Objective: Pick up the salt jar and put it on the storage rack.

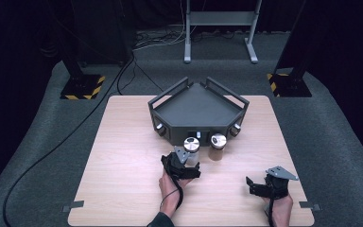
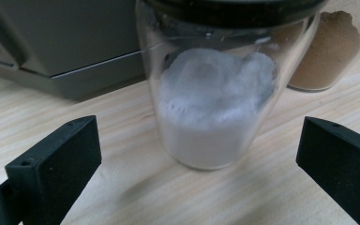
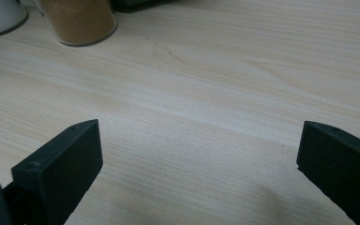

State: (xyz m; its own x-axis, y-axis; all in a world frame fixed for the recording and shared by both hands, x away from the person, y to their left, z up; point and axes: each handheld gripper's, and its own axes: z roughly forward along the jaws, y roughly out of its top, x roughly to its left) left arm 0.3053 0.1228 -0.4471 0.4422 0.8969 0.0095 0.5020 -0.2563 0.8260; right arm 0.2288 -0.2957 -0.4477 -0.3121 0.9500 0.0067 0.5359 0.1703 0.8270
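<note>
A clear jar of white powder (image 1: 191, 148) with a silver lid stands upright on the wooden table (image 1: 123, 156), just in front of a dark grey angular rack (image 1: 198, 106). My left gripper (image 1: 187, 160) is right behind the jar and open. Up close, the white powder jar (image 2: 215, 108) stands just ahead of my left gripper (image 2: 199, 145), centred on the gap between its jaws, which do not touch it. To its right stands a jar of brown powder (image 1: 217, 147) (image 2: 328, 51). My right gripper (image 1: 254, 186) (image 3: 199, 145) is open over bare wood, holding nothing.
The rack has handles on its sides, round knobs on its front faces (image 1: 160, 128), and its grey wall (image 2: 61, 47) rises just behind the jars. In the right gripper view the brown jar (image 3: 79, 21) and the white jar (image 3: 0, 16) sit far off. Black stands and cables lie beyond the table.
</note>
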